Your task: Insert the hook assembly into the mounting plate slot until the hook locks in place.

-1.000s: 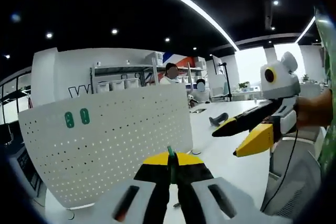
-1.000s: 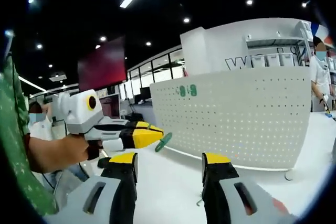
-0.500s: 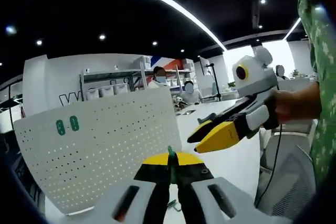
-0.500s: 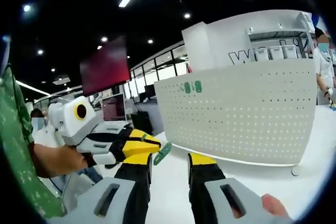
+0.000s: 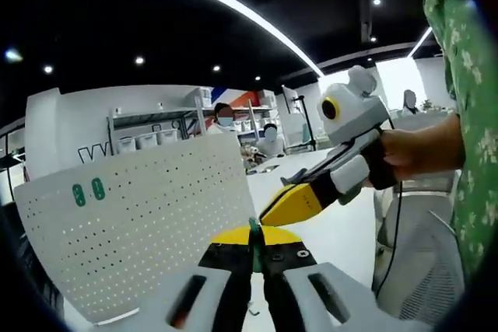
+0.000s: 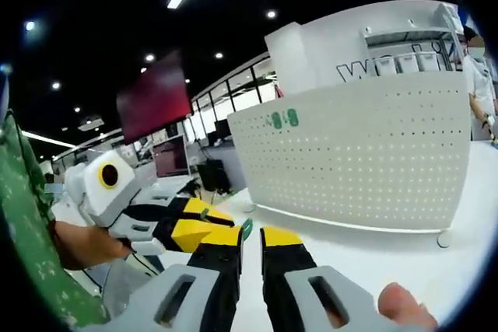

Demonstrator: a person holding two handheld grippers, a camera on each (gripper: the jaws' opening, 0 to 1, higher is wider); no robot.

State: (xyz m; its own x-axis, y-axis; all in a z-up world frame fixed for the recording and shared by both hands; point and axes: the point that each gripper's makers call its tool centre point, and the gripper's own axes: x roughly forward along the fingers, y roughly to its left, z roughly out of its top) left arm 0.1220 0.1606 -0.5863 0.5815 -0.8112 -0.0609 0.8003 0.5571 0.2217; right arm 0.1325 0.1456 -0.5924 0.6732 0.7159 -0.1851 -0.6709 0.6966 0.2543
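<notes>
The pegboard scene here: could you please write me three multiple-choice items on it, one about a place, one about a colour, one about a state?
1. Where do the two green hooks already mounted on the white pegboard sit in the left gripper view?
A. near its upper left corner
B. at its bottom edge
C. in its centre

2. What colour is the hook piece in the left gripper?
A. red
B. green
C. blue

3. How do the left gripper's jaws stand?
A. wide open
B. closed on the hook piece
C. closed on nothing

Answers: 1 A, the two green hooks sit side by side high on the board's left. 2 B, a thin green piece stands between the yellow jaw tips. 3 B, the jaws meet around it, and the right gripper view shows the green tip past the left gripper near the right gripper.
</notes>
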